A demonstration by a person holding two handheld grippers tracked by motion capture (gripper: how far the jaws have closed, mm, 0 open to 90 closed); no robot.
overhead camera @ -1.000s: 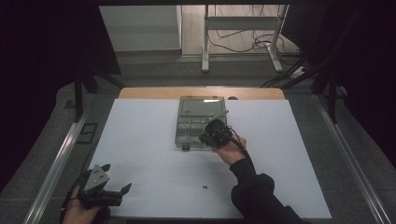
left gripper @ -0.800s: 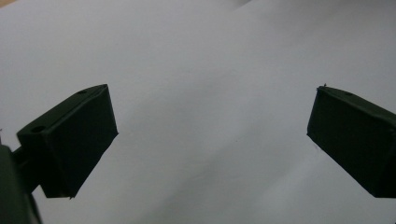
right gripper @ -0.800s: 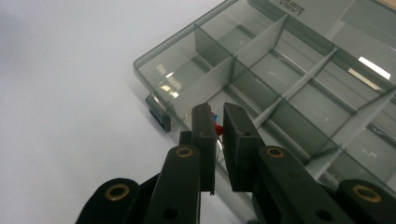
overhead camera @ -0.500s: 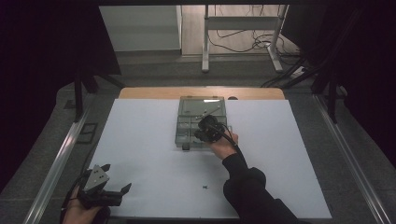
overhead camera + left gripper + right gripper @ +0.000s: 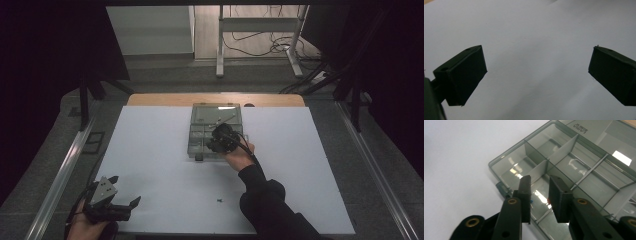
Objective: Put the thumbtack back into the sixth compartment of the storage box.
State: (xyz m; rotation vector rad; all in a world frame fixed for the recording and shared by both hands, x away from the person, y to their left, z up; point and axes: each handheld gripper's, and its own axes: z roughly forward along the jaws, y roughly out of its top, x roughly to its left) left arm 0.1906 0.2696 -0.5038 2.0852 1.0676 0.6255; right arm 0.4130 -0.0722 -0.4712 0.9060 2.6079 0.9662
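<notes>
My right claw [image 5: 216, 142] is over the clear box [image 5: 202, 114] in the middle of the high view. The box sits near the top of the white table [image 5: 150, 150], and it is split into little rooms by thin walls. Its lid stands open at the back.

In the right gripper view, my right claw [image 5: 539, 195] is a little bit open, with a small gap between its two black jaws. I see nothing held in that gap. The jaws hang above a room near the front edge of the box [image 5: 564, 170]. I can see a tiny red bit [image 5: 548, 200] and a tiny blue bit [image 5: 531, 202] just behind them, but I cannot tell what they are.

My left claw [image 5: 114, 207] rests at the lower left of the high view, far from the box. In the left gripper view its jaws are wide apart over bare table, and they hold nothing.

A small dark speck [image 5: 219, 201] lies on the table, low in the middle of the high view. It may be a screw.

I think I could bump a thin wall if I go down crooked. The box is light, so a push could slide it. The tiny bits could slip out of my jaws.
</notes>
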